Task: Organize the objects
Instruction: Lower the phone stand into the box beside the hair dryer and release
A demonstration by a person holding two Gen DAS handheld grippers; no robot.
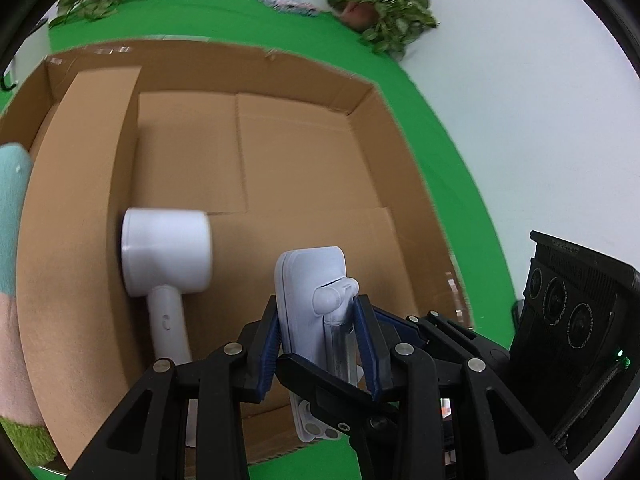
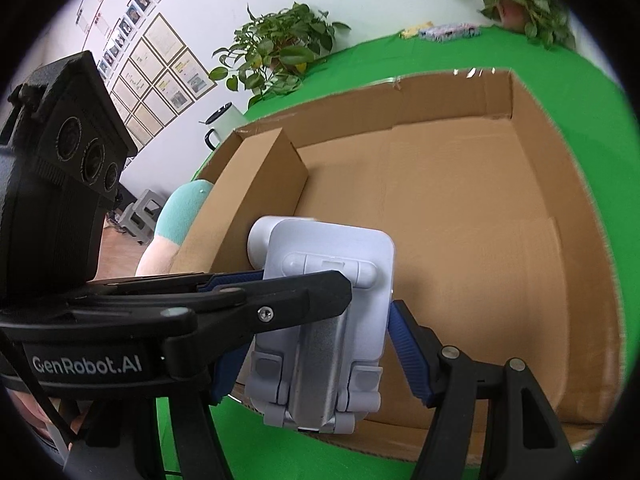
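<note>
A white folding phone stand point(image 1: 308, 280) hangs over the near edge of an open cardboard box point(image 1: 360, 96), held by both grippers. My left gripper point(image 1: 318, 312) is shut on the stand's hinge neck, a blue pad on each side. In the right wrist view my right gripper point(image 2: 320, 344) is shut on the stand point(image 2: 332, 256) across its wider body; its right pad point(image 2: 404, 332) touches the edge, and the left gripper's black finger point(image 2: 280, 300) crosses in front. A white hair dryer point(image 1: 166, 256) lies on the box floor, left of the stand.
A tall, narrow carton point(image 1: 88, 128) stands inside the box along its left wall. A teal and pink plush toy point(image 2: 180, 208) leans outside that wall. Potted plants point(image 1: 380, 4), a mug point(image 2: 224, 120) and small packets point(image 2: 448, 32) sit at the far edge of the green cloth point(image 1: 460, 200).
</note>
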